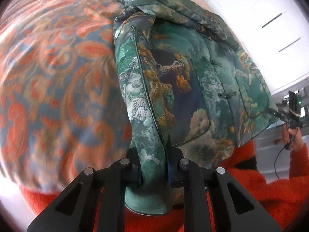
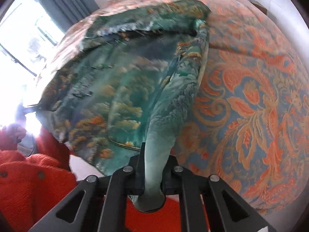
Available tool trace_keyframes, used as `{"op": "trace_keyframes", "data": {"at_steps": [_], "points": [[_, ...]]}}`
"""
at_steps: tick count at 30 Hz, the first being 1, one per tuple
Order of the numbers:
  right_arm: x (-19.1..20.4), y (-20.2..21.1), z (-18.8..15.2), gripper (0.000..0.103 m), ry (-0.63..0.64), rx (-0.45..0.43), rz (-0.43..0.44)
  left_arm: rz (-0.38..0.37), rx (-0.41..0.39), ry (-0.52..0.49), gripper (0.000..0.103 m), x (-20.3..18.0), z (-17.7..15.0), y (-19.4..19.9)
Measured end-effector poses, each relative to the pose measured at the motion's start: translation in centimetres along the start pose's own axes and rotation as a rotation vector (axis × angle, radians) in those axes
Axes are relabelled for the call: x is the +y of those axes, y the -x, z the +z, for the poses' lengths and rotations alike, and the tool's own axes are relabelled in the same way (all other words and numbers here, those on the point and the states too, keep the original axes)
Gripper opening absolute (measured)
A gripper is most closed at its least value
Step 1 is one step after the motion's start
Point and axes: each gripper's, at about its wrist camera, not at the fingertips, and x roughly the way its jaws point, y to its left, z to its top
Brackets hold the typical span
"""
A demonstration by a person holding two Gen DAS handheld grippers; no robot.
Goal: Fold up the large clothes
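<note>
While my left hand-held gripper (image 1: pixel 153 171) and right hand-held gripper (image 2: pixel 152 176) each pinch the green landscape-print quilted jacket (image 1: pixel 183 81) above the orange-patterned bed (image 1: pixel 58 67), folding looks barely begun.

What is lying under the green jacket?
Under the green jacket you can see a bedspread with an orange flower pattern. The part of the bedspread directly below the jacket is covered, so anything there cannot be seen.
</note>
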Motion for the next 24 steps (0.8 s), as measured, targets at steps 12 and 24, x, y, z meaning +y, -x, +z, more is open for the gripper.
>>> {"op": "trace_keyframes", "data": {"at_steps": [12,24], "points": [[0.7,5.1,-6.3,0.01,-0.204,-0.085,0.336,-0.335,-0.114,0.214,0.015,3.1,-1.5,8.7],[-7.0,7.4,18.3,0.01,-0.337,-0.476,0.376,-0.289,-0.341,0.257,0.015,3.8,25.5,8.5]]}}
